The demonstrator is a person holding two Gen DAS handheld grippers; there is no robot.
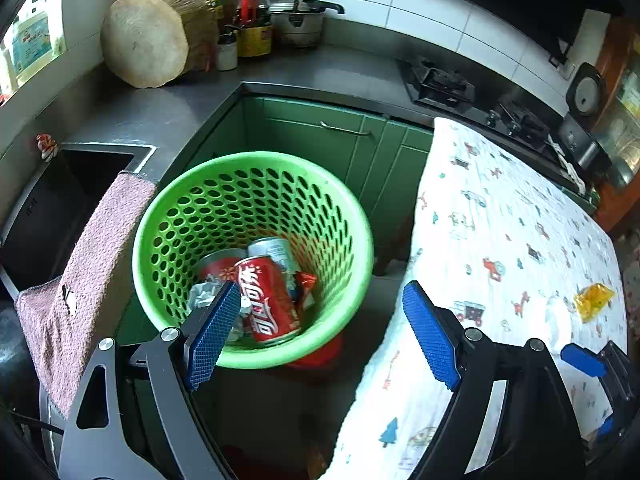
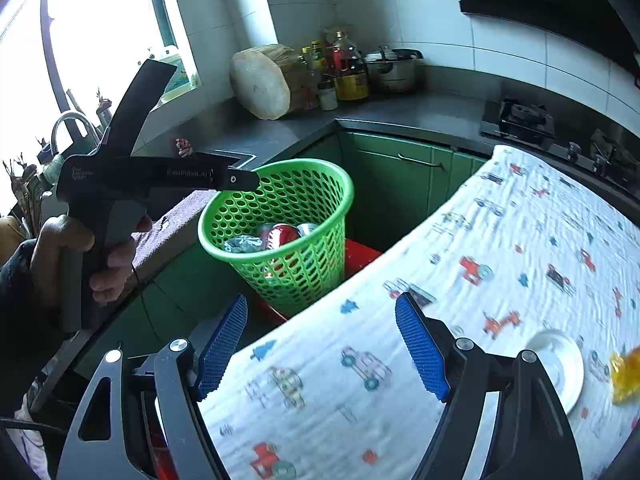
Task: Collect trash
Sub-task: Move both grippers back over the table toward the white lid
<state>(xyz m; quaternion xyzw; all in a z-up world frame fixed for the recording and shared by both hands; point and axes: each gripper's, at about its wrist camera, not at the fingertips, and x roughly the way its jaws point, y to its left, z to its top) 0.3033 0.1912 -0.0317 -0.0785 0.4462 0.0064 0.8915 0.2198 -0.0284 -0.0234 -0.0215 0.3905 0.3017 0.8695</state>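
Observation:
A green perforated basket (image 1: 256, 158) (image 2: 276, 168) stands beside the cloth-covered table (image 1: 500, 220) (image 2: 520, 220). In it lie a red cola can (image 1: 268, 304), a silver can (image 1: 274, 250), crumpled paper (image 1: 204, 294) and an orange wrapper (image 1: 306, 286). My left gripper (image 1: 320, 292) hangs open above the basket's near rim with nothing between its pads; the right wrist view shows it side-on (image 2: 236, 179), held by a hand (image 2: 80, 256). My right gripper (image 2: 322, 304) is open and empty over the table's edge. A yellow wrapper (image 1: 594, 300) (image 2: 626, 376) lies on the cloth by a white plate (image 2: 560, 364).
The basket rests on a red stool (image 2: 360, 254) in front of green cabinets (image 1: 320, 132). A pink towel (image 1: 92, 264) hangs at the sink (image 1: 60, 200). On the grey counter stand a chopping block (image 1: 148, 38), bottles (image 1: 252, 12), a pot (image 1: 298, 20) and a stove (image 1: 440, 84).

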